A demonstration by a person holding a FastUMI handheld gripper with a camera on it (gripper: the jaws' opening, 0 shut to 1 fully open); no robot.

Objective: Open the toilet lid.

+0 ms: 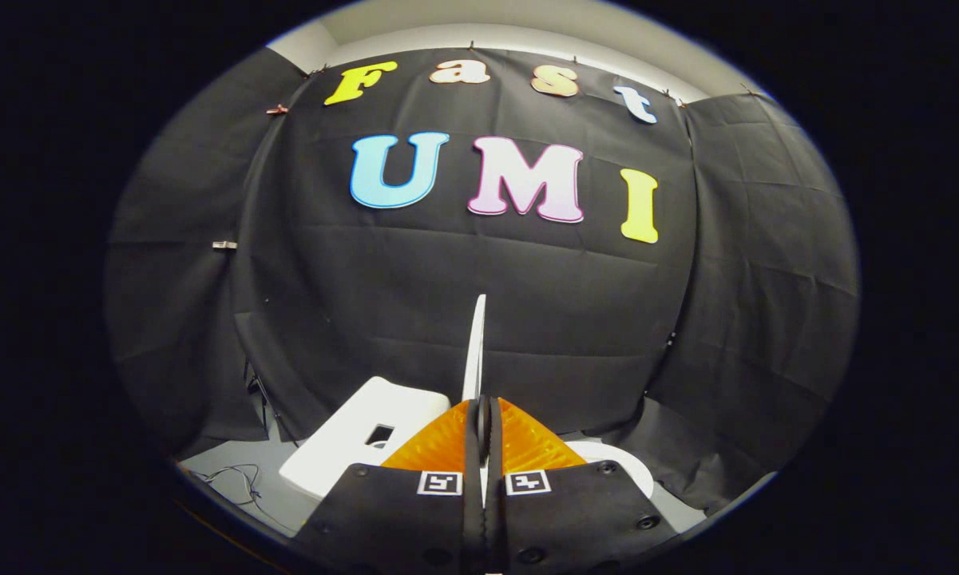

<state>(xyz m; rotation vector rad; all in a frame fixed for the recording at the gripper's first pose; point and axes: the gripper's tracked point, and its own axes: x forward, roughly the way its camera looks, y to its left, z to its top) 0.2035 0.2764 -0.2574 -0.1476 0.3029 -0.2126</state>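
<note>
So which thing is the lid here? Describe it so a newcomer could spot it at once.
Start at the black cloth wall, then drop to the white toilet at its foot. The lid is the thin white panel standing edge-on, rising from between the fingertips of the gripper, which is closed on it. Unlike the flat tank top beside it, it stands upright.

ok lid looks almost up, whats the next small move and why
Probably ease the toilet lid a little further back, then let go. The gripper is shut on the lid's edge, and the lid already stands upright and edge-on above the toilet seat, with the tank beside it, so little travel seems left.
</note>
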